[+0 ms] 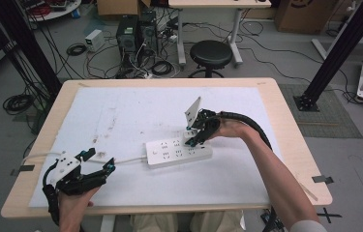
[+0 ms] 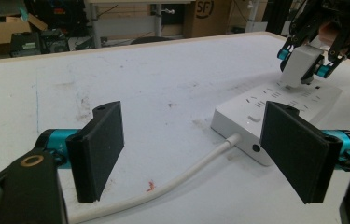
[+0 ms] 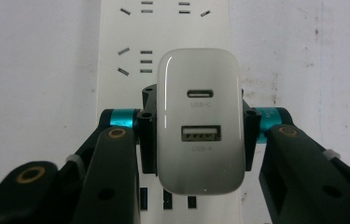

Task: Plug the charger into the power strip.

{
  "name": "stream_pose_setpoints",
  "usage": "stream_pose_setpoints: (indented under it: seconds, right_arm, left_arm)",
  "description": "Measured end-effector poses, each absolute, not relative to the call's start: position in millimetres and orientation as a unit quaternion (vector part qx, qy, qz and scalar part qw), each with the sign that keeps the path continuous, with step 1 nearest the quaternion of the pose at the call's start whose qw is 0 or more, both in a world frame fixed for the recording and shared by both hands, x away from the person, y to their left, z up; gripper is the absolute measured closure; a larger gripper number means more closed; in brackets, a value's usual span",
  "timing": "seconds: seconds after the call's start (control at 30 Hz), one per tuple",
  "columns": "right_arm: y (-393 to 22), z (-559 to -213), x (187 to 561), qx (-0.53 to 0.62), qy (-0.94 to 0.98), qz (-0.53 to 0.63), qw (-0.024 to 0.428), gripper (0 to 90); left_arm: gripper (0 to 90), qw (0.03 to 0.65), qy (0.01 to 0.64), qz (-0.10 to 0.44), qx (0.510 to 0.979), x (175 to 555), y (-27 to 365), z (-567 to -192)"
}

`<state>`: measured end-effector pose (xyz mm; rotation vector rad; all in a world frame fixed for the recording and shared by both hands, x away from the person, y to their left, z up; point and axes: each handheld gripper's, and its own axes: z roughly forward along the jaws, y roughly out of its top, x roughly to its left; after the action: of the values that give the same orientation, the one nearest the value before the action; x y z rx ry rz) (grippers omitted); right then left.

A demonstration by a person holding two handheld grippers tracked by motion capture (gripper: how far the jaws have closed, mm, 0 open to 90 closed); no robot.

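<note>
Left gripper (image 1: 99, 170), jaws apart and holding nothing, rests off the cable end of the power strip (image 1: 179, 152). Right gripper (image 3: 196, 122), at the strip's far end, is clamped on the USB charger (image 3: 201, 125) (2 ports facing the camera), poised just above the sockets. Risk: the unbraced strip may slide under insertion force; tilted prongs could miss the slots.

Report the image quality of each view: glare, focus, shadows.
High view: even light, soft shadows under the power strip. Left gripper view: its near jaws slightly soft, the strip sharp. Right gripper view: a glare streak runs down the white charger, whose port labels stay legible.
</note>
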<state>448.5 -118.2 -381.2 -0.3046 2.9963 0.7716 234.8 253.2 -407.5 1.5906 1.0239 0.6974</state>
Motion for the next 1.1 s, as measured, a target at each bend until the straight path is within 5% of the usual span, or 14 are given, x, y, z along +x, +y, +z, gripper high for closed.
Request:
stream_pose_setpoints:
  seconds: [0.87, 1.1]
  right_arm:
    - [-120.3, -392.1, 460.5, -0.085, 0.961, 0.262, -0.024, 63.9]
    - [-123.3, -396.6, 471.5, -0.072, 0.955, 0.281, -0.065, 64.0]
  left_arm:
    - [21.7, 0.529, 0.439, 0.291, 0.666, 232.8, 255.1, -411.1]
    - [21.7, 0.526, 0.442, 0.295, 0.664, 228.3, 257.7, -409.7]
